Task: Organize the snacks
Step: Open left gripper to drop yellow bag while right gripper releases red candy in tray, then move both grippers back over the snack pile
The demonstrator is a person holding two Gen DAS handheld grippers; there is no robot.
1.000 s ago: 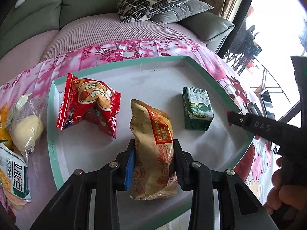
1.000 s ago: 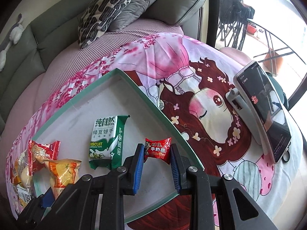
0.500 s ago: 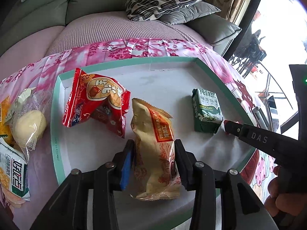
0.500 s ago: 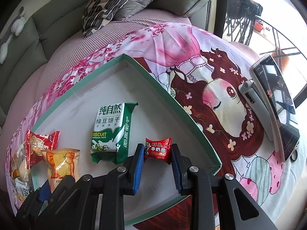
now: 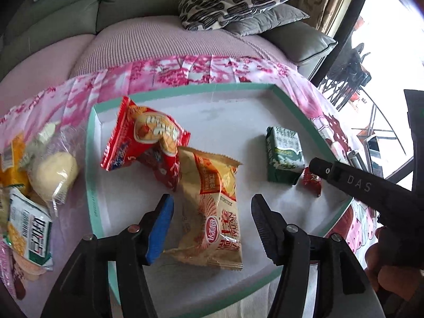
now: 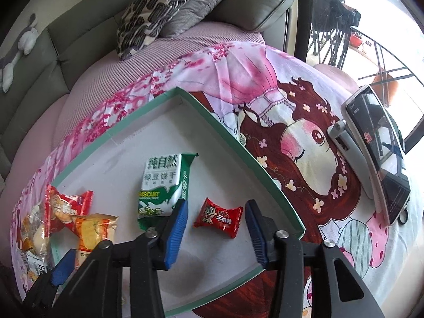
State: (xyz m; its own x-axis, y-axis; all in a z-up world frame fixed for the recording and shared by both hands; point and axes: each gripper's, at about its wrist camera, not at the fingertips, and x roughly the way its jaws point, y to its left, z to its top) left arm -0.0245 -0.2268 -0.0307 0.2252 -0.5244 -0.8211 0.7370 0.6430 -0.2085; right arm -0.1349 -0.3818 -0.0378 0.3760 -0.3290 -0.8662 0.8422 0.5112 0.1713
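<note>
Over the tray (image 5: 91,175), we have just been opening both: left hand-held gripper (image 5: 212,218) spread around the golden bag (image 5: 214,206), right hand-held gripper (image 6: 216,218) spread around the red candy (image 6: 218,217), neither gripped.

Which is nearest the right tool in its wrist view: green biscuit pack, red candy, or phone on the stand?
1. Red candy, lying between the open fingers of the right tool, in the tray.
2. Green biscuit pack, just left, in the tray.
3. Phone, far right on the cloth.
</note>
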